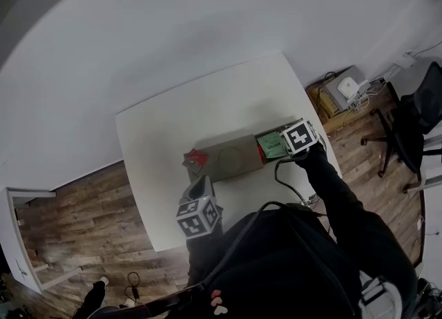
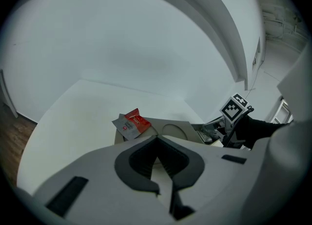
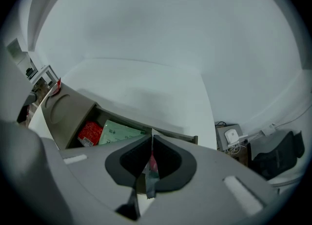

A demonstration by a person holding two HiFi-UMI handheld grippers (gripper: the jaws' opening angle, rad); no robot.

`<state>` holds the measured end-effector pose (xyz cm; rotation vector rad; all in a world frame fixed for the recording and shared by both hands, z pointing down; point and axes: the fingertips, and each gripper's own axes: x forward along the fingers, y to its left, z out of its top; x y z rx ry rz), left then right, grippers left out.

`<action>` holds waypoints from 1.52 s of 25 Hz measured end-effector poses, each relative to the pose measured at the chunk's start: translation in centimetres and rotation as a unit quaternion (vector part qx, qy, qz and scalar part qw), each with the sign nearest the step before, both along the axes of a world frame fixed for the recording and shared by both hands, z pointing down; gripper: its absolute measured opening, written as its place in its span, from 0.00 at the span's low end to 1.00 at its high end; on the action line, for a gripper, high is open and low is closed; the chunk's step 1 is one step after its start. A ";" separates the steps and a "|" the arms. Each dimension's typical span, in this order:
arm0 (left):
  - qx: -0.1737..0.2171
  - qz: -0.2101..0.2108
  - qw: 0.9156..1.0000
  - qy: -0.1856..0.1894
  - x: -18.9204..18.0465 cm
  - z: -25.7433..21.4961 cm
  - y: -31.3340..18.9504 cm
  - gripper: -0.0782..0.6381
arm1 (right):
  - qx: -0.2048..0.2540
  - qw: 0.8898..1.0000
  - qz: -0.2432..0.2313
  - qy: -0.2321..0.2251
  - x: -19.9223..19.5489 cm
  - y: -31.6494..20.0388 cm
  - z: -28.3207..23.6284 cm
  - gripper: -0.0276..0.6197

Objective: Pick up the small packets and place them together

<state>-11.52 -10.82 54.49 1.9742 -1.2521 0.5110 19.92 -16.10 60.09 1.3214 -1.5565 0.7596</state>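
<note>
The left gripper [image 2: 157, 140] is close in front of the person, tips together, and I see nothing between them. Just beyond its tips a red-and-silver packet [image 2: 131, 124] lies at the end of a flat cardboard box [image 2: 175, 130]. It seems to rest on the box's corner. The closed part of the box, with a round mark pressed into it, runs on from there towards the other hand.

The right gripper [image 3: 151, 139] is out over the far end of that box, its jaws pinched tight on a thin packet [image 3: 150, 169]. The packet stands edge-on between the pads, so only a sliver of red, green and foil shows. Below those jaws and off to their left the box has an open compartment. A green packet [image 3: 119, 132] lies flat in it, with a red packet [image 3: 89, 133] touching its far side.

The box sits on a white table [image 1: 173, 138]. Well past the right gripper, on the wooden floor, there is a small grey device [image 1: 349, 88] with trailing cables, and further round a black office chair [image 1: 414, 121].
</note>
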 end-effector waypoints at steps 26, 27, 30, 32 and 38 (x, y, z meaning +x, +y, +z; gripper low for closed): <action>-0.014 0.027 1.000 -0.005 2.3 -0.3 0.1 0.11 | 0.064 0.995 -0.041 -0.061 -0.9 2.0 -7.9 0.05; -0.015 0.027 1.000 -0.005 2.3 -0.3 0.2 0.11 | 0.072 0.994 -0.045 -0.065 -1.2 1.9 -8.5 0.05; -0.019 0.025 0.999 -0.006 2.2 -0.2 0.4 0.11 | 0.101 0.990 -0.065 -0.073 -2.8 1.3 -10.3 0.05; -0.021 0.024 0.999 -0.005 2.2 -0.2 0.4 0.11 | 0.116 0.987 -0.083 -0.077 -4.3 0.7 -11.3 0.05; -0.032 0.025 0.999 -0.007 2.2 0.1 0.7 0.11 | 0.146 0.972 -0.159 -0.092 -10.0 -0.2 -12.3 0.05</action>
